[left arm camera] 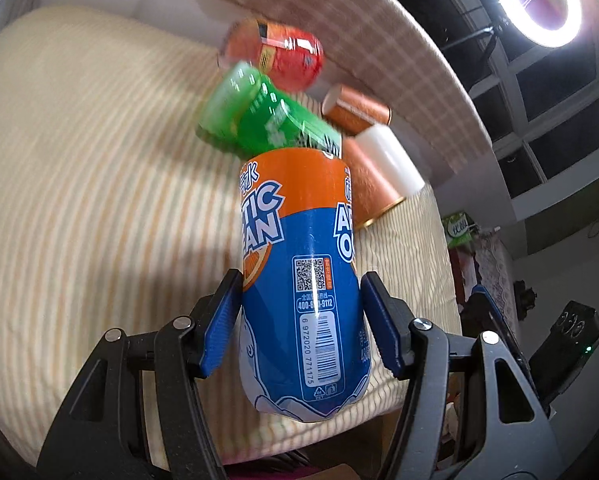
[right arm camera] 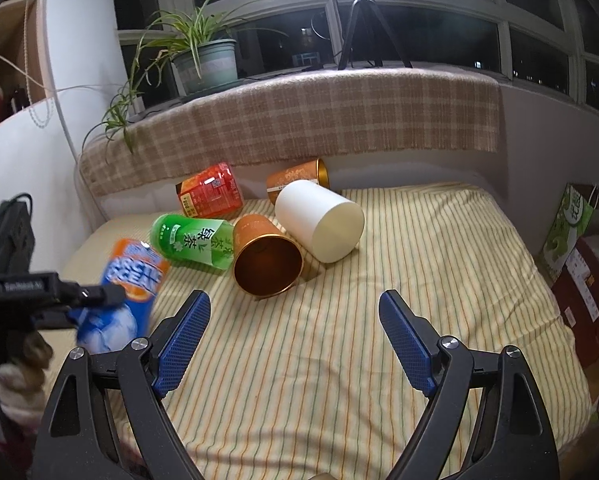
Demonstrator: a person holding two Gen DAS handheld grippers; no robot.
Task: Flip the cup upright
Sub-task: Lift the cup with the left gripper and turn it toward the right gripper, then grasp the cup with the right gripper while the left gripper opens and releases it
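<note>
Left wrist view: your left gripper (left arm camera: 301,320) is closed on the blue-and-orange cup (left arm camera: 299,280), pads on both sides of its lower body, holding it over the striped bed (left arm camera: 79,200) near the front edge. The green cup (left arm camera: 259,116) and red cup (left arm camera: 275,56) lie beyond.

Right wrist view: your right gripper (right arm camera: 295,344) is wide open and holds nothing. The blue-and-orange cup (right arm camera: 127,292) hangs tilted at the bed's left edge. The flip looks to be under way; next, bring the cup vertical, set it down, then release.
</note>
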